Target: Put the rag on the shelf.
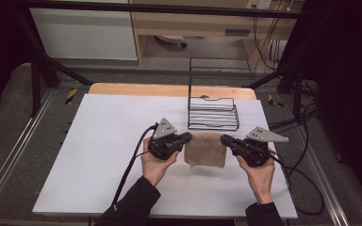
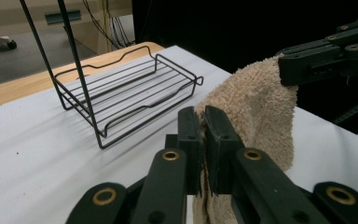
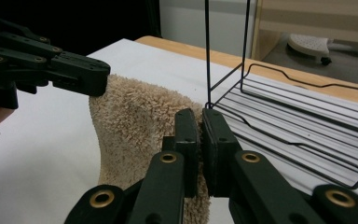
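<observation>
A beige terry towel (image 1: pixel 206 150) hangs folded between my two grippers, a little above the white table (image 1: pixel 103 141). My left gripper (image 1: pixel 187 137) is shut on the towel's left upper corner. From the right, my right gripper (image 1: pixel 225 139) is shut on the other upper corner. In the left gripper view the jaws pinch the towel (image 2: pixel 256 107) edge at my left gripper (image 2: pixel 204 122), with the other gripper at the far corner. The right gripper view has my right gripper (image 3: pixel 201 122) clamped on the towel (image 3: pixel 130 121).
A black wire rack (image 1: pixel 213 113) with a tall upright frame stands just behind the towel, at the table's back centre. Cables trail from both grippers across the table and off its right edge. A wooden strip (image 1: pixel 169 89) runs along the table's far side.
</observation>
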Tool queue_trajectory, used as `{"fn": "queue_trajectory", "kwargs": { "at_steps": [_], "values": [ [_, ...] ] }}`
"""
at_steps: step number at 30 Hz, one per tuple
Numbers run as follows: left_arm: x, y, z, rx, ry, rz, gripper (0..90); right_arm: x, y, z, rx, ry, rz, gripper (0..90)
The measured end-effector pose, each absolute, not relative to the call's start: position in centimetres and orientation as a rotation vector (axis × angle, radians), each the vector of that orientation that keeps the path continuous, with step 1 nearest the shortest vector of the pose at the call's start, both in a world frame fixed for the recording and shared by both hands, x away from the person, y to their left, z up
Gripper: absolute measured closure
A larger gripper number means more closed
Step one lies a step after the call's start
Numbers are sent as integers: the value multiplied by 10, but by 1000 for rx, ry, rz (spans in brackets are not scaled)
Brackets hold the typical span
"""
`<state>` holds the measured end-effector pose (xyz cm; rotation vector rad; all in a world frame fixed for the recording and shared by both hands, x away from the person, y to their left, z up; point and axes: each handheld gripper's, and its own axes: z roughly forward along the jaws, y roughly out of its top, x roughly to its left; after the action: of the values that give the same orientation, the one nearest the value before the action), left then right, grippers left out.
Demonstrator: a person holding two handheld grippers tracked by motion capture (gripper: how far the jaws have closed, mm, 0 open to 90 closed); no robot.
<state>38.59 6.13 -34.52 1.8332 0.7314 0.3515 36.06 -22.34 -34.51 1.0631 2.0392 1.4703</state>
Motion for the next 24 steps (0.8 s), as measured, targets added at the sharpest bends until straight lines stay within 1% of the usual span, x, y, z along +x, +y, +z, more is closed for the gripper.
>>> {"fn": "queue_trajectory", "kwargs": {
  "at_steps": [24],
  "values": [
    [403,55,-311,1741,716,384,852,367,-227,-306,1028,1894,1506,860]
  ]
}}
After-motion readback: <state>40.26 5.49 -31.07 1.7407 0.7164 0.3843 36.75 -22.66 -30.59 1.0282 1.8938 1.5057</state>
